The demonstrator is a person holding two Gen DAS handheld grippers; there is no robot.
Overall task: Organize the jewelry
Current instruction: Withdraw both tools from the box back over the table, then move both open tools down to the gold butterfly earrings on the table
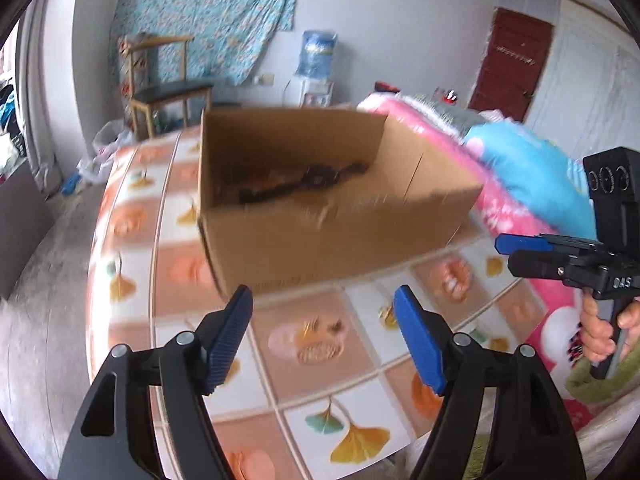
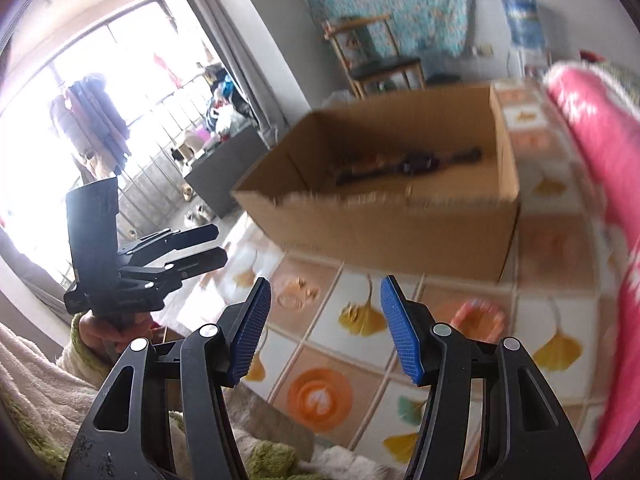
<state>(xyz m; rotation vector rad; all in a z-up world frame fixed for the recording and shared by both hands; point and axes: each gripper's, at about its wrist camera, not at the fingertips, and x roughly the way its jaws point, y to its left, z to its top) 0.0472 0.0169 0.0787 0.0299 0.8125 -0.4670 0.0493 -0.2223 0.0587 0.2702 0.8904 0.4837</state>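
An open cardboard box (image 1: pixel 320 248) (image 2: pixel 400 232) stands on the patterned tablecloth (image 1: pixel 312 376). Dark, blurred jewelry (image 1: pixel 304 180) (image 2: pixel 408 166) lies on the box floor. A few small gold pieces (image 1: pixel 324 326) (image 2: pixel 304 286) rest on the cloth in front of the box, too blurred to name. My left gripper (image 1: pixel 323 296) hovers open above those pieces, short of the box, with nothing between its blue pads. My right gripper (image 2: pixel 325 286) is open and empty too, over the cloth before the box. Each gripper also shows in the other's view: right gripper (image 1: pixel 505 251), left gripper (image 2: pixel 220 244).
A pink blanket (image 1: pixel 500 200) (image 2: pixel 600 168) and a blue pillow (image 1: pixel 528 168) lie right of the box. The round table's edge (image 1: pixel 96 264) drops to the floor on the left. A wooden chair (image 1: pixel 168 88) and a water dispenser (image 1: pixel 316 68) stand by the far wall.
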